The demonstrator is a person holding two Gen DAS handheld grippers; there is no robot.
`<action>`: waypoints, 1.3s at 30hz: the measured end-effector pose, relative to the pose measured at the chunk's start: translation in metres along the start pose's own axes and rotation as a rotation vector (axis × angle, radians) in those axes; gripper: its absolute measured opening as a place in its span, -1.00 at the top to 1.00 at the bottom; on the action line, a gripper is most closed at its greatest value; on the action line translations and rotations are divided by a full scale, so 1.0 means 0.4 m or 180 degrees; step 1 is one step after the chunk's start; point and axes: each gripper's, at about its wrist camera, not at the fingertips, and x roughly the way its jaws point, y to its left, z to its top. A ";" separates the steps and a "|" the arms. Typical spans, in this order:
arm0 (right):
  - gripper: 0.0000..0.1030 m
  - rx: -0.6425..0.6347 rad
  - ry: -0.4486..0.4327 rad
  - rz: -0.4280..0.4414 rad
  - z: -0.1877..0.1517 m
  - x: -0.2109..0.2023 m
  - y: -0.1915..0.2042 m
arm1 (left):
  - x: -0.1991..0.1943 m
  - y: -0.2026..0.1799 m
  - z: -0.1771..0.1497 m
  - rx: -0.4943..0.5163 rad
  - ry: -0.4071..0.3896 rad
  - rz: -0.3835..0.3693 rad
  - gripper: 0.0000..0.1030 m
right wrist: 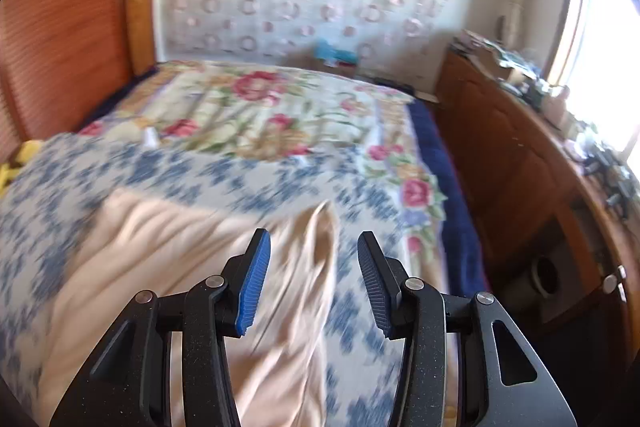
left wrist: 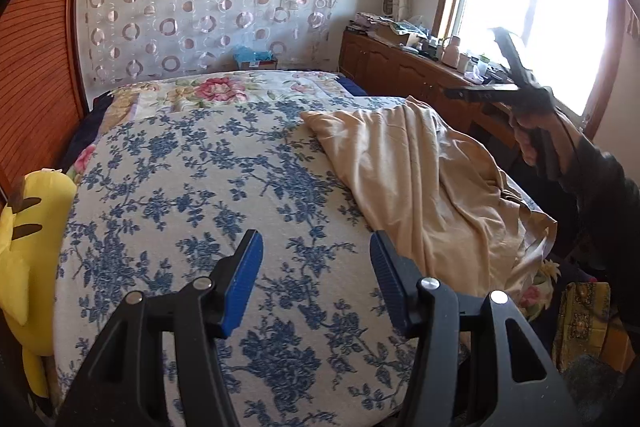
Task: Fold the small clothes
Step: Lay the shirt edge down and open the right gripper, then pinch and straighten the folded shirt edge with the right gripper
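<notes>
A beige garment lies crumpled on the right side of the bed, over a blue floral cover. My left gripper is open and empty above the cover, left of the garment. The right gripper shows in the left wrist view, held up in a hand at the right, well above the garment. In the blurred right wrist view my right gripper is open and empty above the beige garment, which spreads below and to the left.
A yellow plush toy lies at the bed's left edge. A wooden headboard stands at the left. A wooden cabinet with clutter on top runs under the window at the right. A flowered quilt covers the far bed.
</notes>
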 end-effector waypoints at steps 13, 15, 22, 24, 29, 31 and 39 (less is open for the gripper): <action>0.11 -0.0026 0.0127 0.0515 -0.354 -0.211 0.091 | 0.072 -0.124 -0.006 0.0237 0.0142 -0.0174 -0.07; 0.11 0.0066 0.0149 0.0532 -0.384 -0.219 0.093 | 0.084 -0.141 -0.009 0.0270 0.0183 -0.0198 -0.06; 0.20 0.0195 0.0230 0.0524 -0.429 -0.198 0.089 | 0.108 -0.176 -0.024 0.0348 0.0283 -0.0247 -0.06; 0.54 0.0223 0.0226 0.0589 -0.437 -0.199 0.087 | 0.111 -0.180 -0.026 0.0355 0.0299 -0.0253 -0.06; 0.87 0.0371 0.0047 0.0816 -0.450 -0.249 0.064 | 0.119 -0.187 -0.033 0.0393 0.0353 -0.0290 -0.06; 0.87 0.0410 -0.0045 0.0844 -0.453 -0.289 0.045 | 0.117 -0.193 -0.037 0.0421 0.0357 -0.0306 -0.06; 0.88 0.0350 -0.0076 0.0678 -0.476 -0.415 0.013 | 0.116 -0.213 -0.043 0.0462 0.0368 -0.0390 -0.06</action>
